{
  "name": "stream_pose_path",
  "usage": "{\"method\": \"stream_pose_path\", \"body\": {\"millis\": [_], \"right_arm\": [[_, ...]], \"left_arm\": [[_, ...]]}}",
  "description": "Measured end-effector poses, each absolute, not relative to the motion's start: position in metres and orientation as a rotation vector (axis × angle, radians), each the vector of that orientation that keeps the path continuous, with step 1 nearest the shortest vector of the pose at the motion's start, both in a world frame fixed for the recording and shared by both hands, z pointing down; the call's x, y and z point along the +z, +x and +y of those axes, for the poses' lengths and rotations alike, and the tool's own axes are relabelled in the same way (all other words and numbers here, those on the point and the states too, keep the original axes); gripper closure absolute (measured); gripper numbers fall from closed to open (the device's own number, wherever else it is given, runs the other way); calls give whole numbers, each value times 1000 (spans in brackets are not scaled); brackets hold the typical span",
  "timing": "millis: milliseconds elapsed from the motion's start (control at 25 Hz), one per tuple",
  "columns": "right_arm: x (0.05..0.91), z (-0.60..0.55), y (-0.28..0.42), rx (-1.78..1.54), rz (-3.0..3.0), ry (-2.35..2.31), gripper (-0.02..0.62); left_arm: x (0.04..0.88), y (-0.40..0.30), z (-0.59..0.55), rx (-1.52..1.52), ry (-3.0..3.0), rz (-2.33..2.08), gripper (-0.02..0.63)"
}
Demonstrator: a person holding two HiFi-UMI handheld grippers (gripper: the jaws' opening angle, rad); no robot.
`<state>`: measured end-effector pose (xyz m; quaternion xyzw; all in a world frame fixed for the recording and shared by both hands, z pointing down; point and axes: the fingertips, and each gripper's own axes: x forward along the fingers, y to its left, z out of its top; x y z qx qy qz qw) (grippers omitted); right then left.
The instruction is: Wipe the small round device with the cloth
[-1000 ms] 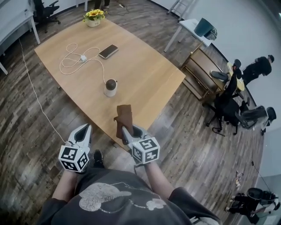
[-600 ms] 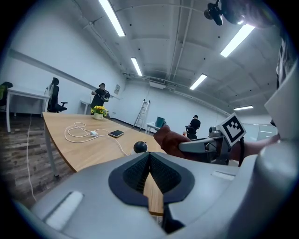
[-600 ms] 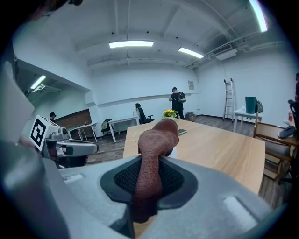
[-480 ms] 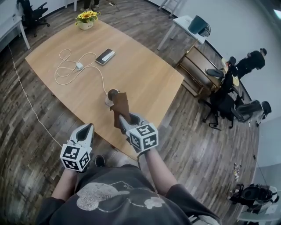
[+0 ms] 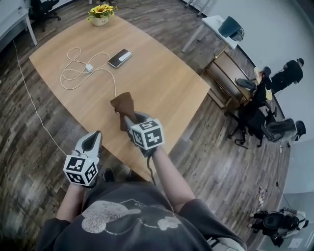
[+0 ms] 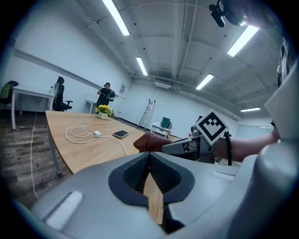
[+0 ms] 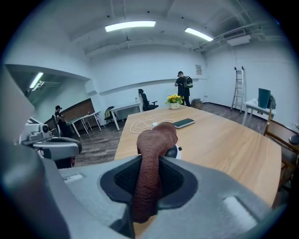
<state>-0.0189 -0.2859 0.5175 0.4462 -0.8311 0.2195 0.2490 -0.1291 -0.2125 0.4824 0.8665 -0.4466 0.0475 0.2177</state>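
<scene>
My right gripper [image 5: 128, 120] is shut on a brown cloth [image 5: 122, 105], which it holds over the near part of the wooden table [image 5: 162, 83]. In the head view the cloth hides the small round device. The right gripper view shows the cloth [image 7: 152, 149] standing up between the jaws of the right gripper [image 7: 149, 179], and a sliver of the device [image 7: 176, 151], dark on top and white below, shows just behind it. Whether cloth and device touch cannot be told. My left gripper [image 5: 93, 137] is shut and empty, off the table's near edge over the floor. The left gripper [image 6: 150, 158] looks at the cloth [image 6: 148, 142].
A phone [image 5: 120, 57] and a white cable with its charger [image 5: 88, 68] lie farther back on the table. A pot of yellow flowers [image 5: 100, 14] stands at the far end. Chairs, a side desk [image 5: 221, 78] and people are to the right.
My right gripper carried the cloth forward and left over the device, which stood in plain sight before and is now covered in the head view. The left gripper stayed shut beside the table.
</scene>
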Motion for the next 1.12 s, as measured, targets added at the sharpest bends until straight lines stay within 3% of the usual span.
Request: {"method": "stream_pose_path", "body": {"millis": [680,1120], "right_arm": [[555,-233,55,782,-2272,1171,522],[521,-233,-22,602,-2498,858,522]], "left_arm": [[493,-93,-185,184,2293,-1365,586],[487,-110,-178,189,2254,-1515,586]]}}
